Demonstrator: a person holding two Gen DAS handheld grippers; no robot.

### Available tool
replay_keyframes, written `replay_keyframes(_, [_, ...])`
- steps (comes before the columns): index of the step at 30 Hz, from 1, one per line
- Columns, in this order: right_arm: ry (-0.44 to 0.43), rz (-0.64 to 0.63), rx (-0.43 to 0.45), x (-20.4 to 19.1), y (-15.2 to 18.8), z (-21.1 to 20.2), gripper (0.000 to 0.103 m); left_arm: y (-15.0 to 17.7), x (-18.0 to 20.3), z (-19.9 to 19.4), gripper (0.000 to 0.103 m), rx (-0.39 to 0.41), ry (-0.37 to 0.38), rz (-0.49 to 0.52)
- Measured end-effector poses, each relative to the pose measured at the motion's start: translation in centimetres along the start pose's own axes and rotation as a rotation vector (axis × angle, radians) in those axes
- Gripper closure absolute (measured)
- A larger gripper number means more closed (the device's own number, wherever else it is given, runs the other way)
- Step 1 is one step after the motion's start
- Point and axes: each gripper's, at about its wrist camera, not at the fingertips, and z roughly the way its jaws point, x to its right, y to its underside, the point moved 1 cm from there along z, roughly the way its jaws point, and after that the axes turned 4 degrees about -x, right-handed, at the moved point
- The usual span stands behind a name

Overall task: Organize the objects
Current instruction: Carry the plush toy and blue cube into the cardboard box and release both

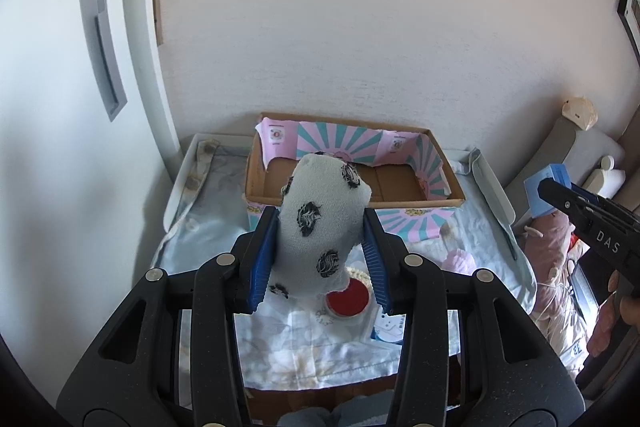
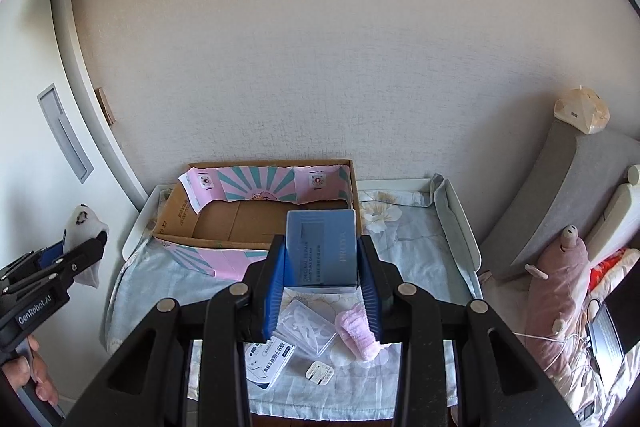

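The spotted sock [image 1: 320,223], pale grey with black woolly dots, stands upright between the blue pads of the left gripper [image 1: 320,247], which is clamped on it from both sides; it is held in the air in front of the cardboard box [image 1: 360,203], above the cloth-covered table [image 1: 208,227]; in the right wrist view the same sock [image 2: 86,227] shows at the left edge, hanging from that gripper [image 2: 82,247] clear of the table. The right gripper [image 2: 322,263] is closed on a blue carton [image 2: 322,247], its pads pressing the two narrow sides; the carton is held above the near wall of the cardboard box [image 2: 256,223], over the front right part of it; from the left wrist view the right gripper [image 1: 550,193] and its carton [image 1: 546,187] appear off to the right, with a hand [image 1: 624,303] behind.

The cardboard box sits at the back of the table against the wall; its inner walls are lined with pink and teal sunburst paper; the floor that shows is bare brown cardboard with nothing lying on it, though the held things hide part of it.

On the cloth in front lie a clear plastic case [image 2: 306,327] with pale white pieces inside, a fluffy pink sock [image 2: 358,333] just beside it, a small white and blue packet [image 2: 268,361], a small white plug [image 2: 320,373], and a red round lid [image 1: 347,301].
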Motion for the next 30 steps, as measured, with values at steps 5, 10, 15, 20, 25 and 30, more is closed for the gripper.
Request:
replay_keyframes(5, [-0.008, -0.013, -0.01, -0.9, -0.7, 0.4, 0.071, -1.4, -1.0, 1.1, 0.065, -0.019, 0.011, 0.018])
replay_keyframes(10, [-0.034, -0.063, -0.037, -1.8, -3.6, 2.8, 0.071, -4.4, -1.7, 3.7, 0.065, -0.059, 0.029, 0.027])
replay_keyframes(15, [-0.081, -0.12, -0.097, -2.2, -7.0, 7.4, 0.071, -8.0, -2.1, 8.5, 0.065, -0.133, 0.027, 0.038])
replay_keyframes(20, [-0.193, -0.213, -0.229, -2.5, -9.4, 13.6, 0.071, -10.7, -2.3, 14.3, 0.065, -0.223, 0.032, 0.026])
replay_keyframes(25, [-0.247, -0.274, -0.323, -3.2, -10.9, 19.2, 0.071, -12.2, -3.1, 20.7, 0.065, -0.335, 0.04, -0.016])
replay_keyframes(30, [-0.266, -0.352, -0.411, -4.2, -10.9, 24.2, 0.071, -12.3, -3.1, 25.8, 0.065, -0.432, 0.027, -0.019])
